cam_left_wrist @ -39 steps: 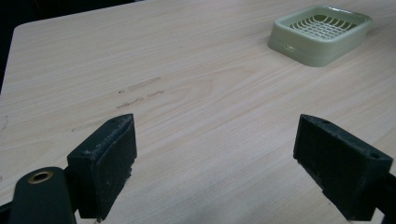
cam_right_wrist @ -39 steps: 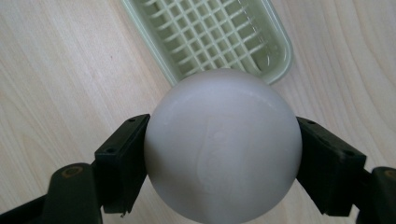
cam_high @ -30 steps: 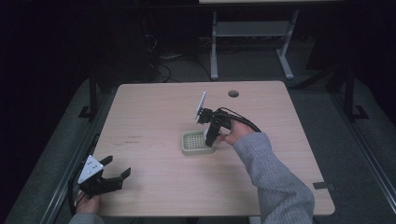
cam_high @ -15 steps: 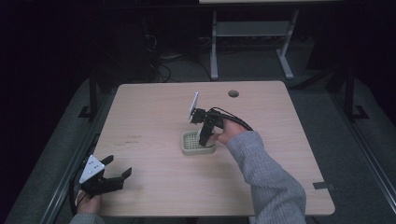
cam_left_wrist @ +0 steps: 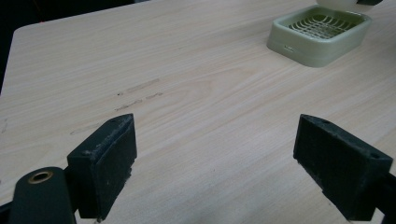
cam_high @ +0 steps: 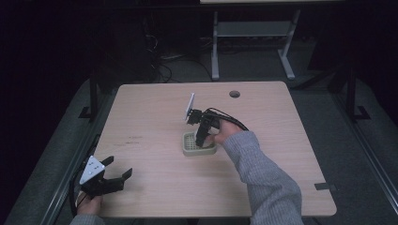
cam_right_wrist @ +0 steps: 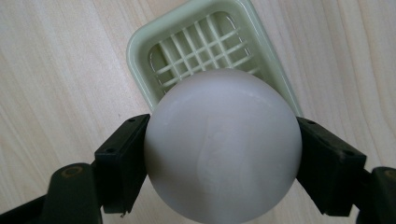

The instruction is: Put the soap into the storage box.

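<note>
The white soap bar (cam_right_wrist: pixel 222 144) hangs just above the pale green soap dish (cam_high: pixel 199 144) at the table's middle. At the near left corner the left gripper (cam_high: pixel 115 178) idles, jaws spread. The right gripper (cam_high: pixel 201 139) clamps the bar, directly over the grid.

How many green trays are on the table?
1. The green tray sits near the table's middle, directly under the white ball gripped by the right gripper.

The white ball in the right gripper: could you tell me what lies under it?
Under the white ball, clamped in the right gripper, sits a green slatted tray on the table. The ball covers the tray's near half.
</note>
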A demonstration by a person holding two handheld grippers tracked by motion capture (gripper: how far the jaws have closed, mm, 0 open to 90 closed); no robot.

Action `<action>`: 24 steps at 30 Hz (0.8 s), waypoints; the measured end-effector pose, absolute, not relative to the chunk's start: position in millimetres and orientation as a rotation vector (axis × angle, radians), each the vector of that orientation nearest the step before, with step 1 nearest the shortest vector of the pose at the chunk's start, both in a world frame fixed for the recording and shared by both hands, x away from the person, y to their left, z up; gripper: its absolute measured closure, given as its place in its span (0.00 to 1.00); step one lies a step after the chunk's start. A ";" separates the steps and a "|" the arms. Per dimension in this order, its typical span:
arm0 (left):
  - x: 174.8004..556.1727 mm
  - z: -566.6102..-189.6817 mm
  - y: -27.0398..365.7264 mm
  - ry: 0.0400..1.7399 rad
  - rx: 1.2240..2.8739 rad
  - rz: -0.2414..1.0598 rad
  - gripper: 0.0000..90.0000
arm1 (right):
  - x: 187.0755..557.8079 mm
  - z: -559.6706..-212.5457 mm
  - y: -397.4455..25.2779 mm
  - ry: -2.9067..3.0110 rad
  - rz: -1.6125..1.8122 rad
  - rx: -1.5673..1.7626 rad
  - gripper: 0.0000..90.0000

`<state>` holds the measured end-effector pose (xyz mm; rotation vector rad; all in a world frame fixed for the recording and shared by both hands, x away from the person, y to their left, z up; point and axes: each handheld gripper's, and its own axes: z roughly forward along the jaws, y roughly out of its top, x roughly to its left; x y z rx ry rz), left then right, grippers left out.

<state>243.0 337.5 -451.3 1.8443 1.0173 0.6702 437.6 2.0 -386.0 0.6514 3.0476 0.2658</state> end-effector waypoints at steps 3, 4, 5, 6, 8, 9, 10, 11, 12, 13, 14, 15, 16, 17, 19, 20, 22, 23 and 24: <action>242.7 -451.1 338.3 1.018 1.848 0.673 0.14 | 439.3 -389.3 5.2 3.052 0.262 0.645 0.26; 242.6 -451.2 338.3 1.019 1.843 0.674 0.14 | 439.7 -390.0 6.1 3.055 0.262 0.640 0.26; 242.5 -451.2 338.4 1.019 1.842 0.673 0.14 | 440.2 -390.8 7.1 3.052 0.262 0.639 0.26; 242.4 -451.2 338.5 1.021 1.842 0.673 0.14 | 440.7 -391.4 7.9 3.052 0.264 0.639 0.26; 242.4 -451.4 338.7 1.020 1.842 0.671 0.14 | 441.5 -393.3 9.6 3.055 0.259 0.641 0.26; 242.3 -451.4 338.9 1.021 1.843 0.670 0.14 | 441.8 -394.2 10.1 3.054 0.258 0.636 0.26; 242.3 -451.2 339.1 1.022 1.843 0.671 0.14 | 442.0 -394.8 10.7 3.054 0.249 0.639 0.26; 242.3 -451.2 339.2 1.021 1.841 0.672 0.14 | 442.3 -395.6 11.2 3.054 0.242 0.638 0.26; 242.1 -451.0 339.3 1.022 1.842 0.673 0.14 | 442.4 -396.5 11.8 3.055 0.236 0.637 0.26; 242.1 -451.0 339.3 1.022 1.842 0.673 0.14 | 442.4 -396.5 11.8 3.055 0.236 0.637 0.26; 242.0 -451.0 339.4 1.021 1.844 0.673 0.14 | 442.7 -398.6 13.3 3.050 0.231 0.633 0.26; 242.0 -450.9 339.5 1.020 1.845 0.674 0.14 | 442.9 -399.1 13.7 3.051 0.227 0.626 0.26; 242.0 -451.0 339.4 1.020 1.843 0.674 0.14 | 443.2 -399.6 14.3 3.051 0.220 0.622 0.26; 242.0 -451.0 339.5 1.019 1.846 0.674 0.14 | 443.1 -400.3 15.0 3.046 0.221 0.627 0.26; 242.2 -451.3 339.5 1.016 1.848 0.672 0.14 | 443.8 -401.4 16.3 3.046 0.223 0.624 0.26; 242.2 -451.4 339.3 1.018 1.846 0.671 0.14 | 444.0 -401.8 17.0 3.046 0.221 0.621 0.26; 242.1 -451.2 339.4 1.020 1.843 0.672 0.14 | 444.6 -403.3 18.7 3.047 0.220 0.611 0.26; 242.1 -451.2 339.4 1.020 1.843 0.672 0.14 | 444.6 -403.3 18.7 3.047 0.220 0.611 0.26; 241.9 -451.1 339.7 1.021 1.842 0.673 0.14 | 444.5 -404.5 20.5 3.042 0.212 0.615 0.26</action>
